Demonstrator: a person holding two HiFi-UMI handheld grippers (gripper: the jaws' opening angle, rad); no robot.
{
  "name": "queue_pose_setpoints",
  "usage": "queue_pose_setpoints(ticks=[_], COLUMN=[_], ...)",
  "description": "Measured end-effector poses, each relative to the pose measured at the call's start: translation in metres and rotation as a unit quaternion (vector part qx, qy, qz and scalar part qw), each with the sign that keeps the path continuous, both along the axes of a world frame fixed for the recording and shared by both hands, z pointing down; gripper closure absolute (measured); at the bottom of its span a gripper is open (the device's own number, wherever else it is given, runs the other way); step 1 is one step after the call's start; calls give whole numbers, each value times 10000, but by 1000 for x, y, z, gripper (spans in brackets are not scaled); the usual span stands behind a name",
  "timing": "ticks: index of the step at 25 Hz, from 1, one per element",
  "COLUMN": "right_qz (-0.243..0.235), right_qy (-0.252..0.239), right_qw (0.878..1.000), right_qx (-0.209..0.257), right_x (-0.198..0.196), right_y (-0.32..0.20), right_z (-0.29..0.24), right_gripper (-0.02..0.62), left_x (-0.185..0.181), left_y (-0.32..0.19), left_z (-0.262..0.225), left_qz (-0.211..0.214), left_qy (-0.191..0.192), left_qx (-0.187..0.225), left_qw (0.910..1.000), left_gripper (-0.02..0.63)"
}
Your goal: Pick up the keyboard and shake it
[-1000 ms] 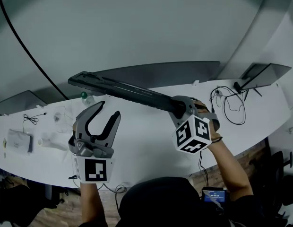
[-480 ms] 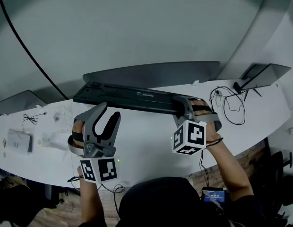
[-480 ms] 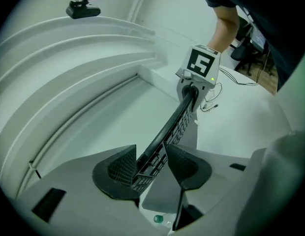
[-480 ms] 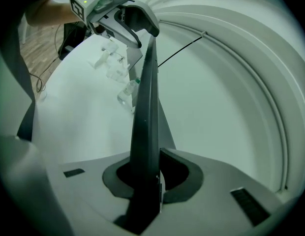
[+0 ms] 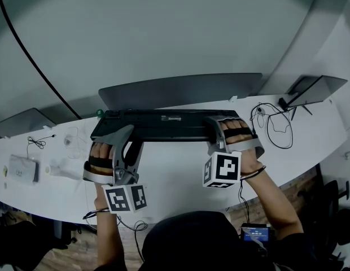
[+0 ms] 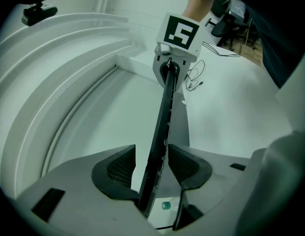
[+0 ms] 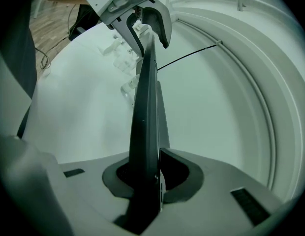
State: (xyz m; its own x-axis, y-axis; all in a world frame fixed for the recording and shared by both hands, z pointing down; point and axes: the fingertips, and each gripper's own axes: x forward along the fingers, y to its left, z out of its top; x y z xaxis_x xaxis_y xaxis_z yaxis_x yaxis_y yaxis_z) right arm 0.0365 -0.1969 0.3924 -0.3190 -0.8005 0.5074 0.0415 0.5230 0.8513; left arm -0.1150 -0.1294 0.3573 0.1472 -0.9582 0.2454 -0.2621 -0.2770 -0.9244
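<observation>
The black keyboard [image 5: 158,124] hangs about level just above the white desk [image 5: 175,168], seen edge-on in both gripper views [image 6: 165,112] [image 7: 146,92]. My right gripper [image 5: 213,130] is shut on its right end; the pads [image 7: 174,168] clamp the edge. My left gripper [image 5: 131,137] straddles the keyboard's left end. Its jaws have just opened a little; a gap shows beside the left pad [image 6: 118,168], so they do not press. Each gripper also shows at the far end in the other's view: the right gripper [image 6: 167,68] and the left gripper [image 7: 147,21].
A dark curved panel [image 5: 180,89] stands right behind the keyboard. At the right lie a looped cable [image 5: 275,127] and a dark stand [image 5: 310,89]. At the left are a green-capped bottle [image 5: 99,113], a thin cable [image 5: 39,141] and a white box [image 5: 21,168].
The keyboard has swung from a tilt with its left end high down to level and closer to the desk. My left gripper has rolled and moved onto the keyboard's left end.
</observation>
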Motion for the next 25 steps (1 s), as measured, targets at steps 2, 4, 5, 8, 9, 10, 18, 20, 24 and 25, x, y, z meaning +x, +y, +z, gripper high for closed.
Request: queue_pose_setpoints(ticks=[2, 4, 5, 8, 9, 10, 18, 20, 24, 25], right_qz=[-63, -136, -176, -243, -254, -271, -450, -450, -441, -436], right_qy=[92, 157, 188, 248, 261, 277, 381, 412, 470, 474], right_qw=[9999, 9996, 9995, 9991, 9990, 9988, 9970, 9966, 9959, 9959], right_qx=[105, 167, 200, 255, 269, 294, 511, 557, 636, 641], right_x=[-3, -6, -8, -11, -12, -13, -24, -25, -25, -25], right_y=[2, 6, 7, 10, 11, 12, 22, 23, 23, 23], right_z=[-2, -2, -3, -3, -3, -4, -12, -14, -15, -14], right_gripper=[508, 508, 506, 505, 505, 505, 500, 499, 499, 499], left_x=[0, -1, -1, -3, -4, -5, -7, -7, -8, -8], left_y=[-1, -2, -2, -3, -3, -3, -3, -3, -2, -3], left_z=[5, 10, 12, 16, 17, 18, 30, 32, 38, 39], left_qz=[-22, -26, -34, -71, -81, -88, -122, -125, -136, -134], left_qy=[-200, -370, -419, -457, -456, -459, -500, -542, -579, -573], left_qx=[-49, -81, -101, -168, -191, -222, -450, -471, -536, -566], left_qw=[9998, 9993, 9991, 9988, 9987, 9987, 9977, 9973, 9968, 9967], left_gripper=[397, 397, 397, 397, 397, 397, 423, 448, 485, 495])
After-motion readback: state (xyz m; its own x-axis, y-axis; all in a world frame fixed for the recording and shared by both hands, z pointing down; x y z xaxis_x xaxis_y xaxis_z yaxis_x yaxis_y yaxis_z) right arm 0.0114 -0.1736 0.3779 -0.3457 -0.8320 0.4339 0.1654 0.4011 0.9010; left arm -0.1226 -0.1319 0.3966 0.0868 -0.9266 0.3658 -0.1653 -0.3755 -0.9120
